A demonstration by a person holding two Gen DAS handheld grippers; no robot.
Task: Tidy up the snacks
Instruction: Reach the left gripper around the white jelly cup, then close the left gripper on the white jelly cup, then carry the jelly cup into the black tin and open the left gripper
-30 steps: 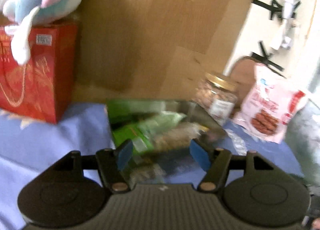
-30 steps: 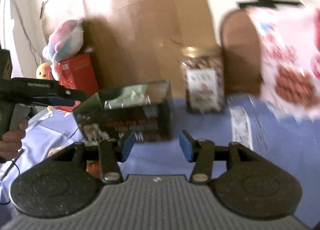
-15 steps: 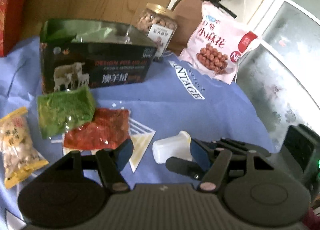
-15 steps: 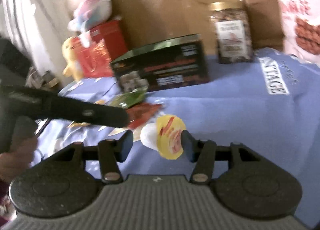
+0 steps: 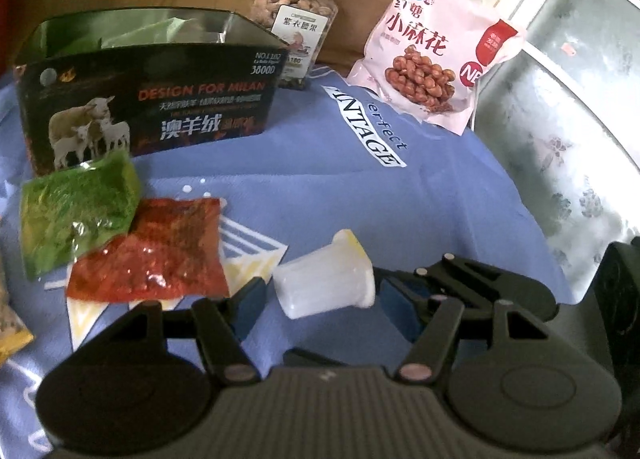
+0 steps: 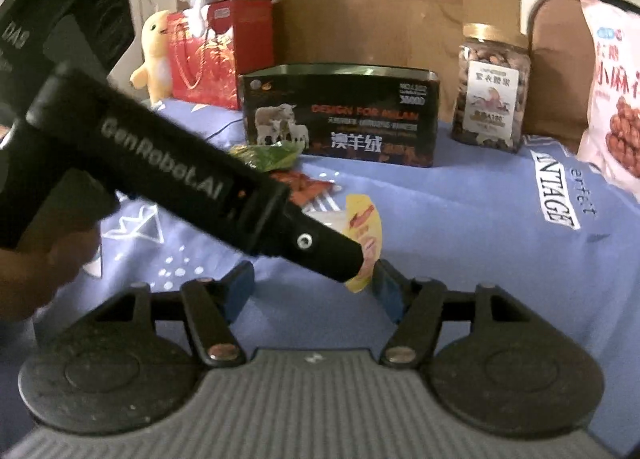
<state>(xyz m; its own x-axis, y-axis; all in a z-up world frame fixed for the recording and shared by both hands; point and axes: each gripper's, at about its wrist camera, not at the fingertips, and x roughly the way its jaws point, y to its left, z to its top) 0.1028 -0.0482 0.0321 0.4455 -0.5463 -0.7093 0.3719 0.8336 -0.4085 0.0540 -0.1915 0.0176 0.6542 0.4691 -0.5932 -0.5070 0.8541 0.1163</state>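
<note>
Jelly cup (image 5: 326, 285): on its side on the blue cloth (image 5: 400, 219), in front of the dark box (image 5: 152, 107) | Left gripper (image 5: 326, 309): jaws apart around cup, no pad pressing | Right gripper (image 6: 314, 289): jaws just opening, wide, cup lid beside right pad | Red packet (image 5: 148, 255), green packet (image 5: 76, 203): left of cup.

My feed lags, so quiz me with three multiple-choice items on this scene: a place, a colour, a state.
1. Where does the nut jar stand?
A. beside the black box, at the back
B. inside the box
C. on the pink bag

2. What colour is the packet lying nearest the box?
A. blue
B. green
C. white

3. How does the jelly cup lie?
A. upright
B. stacked on the jar
C. on its side

Key: A, the jar stands on the cloth to the box's right; B, it is green, partly over a red packet; C, its wall rests on the cloth.
</note>
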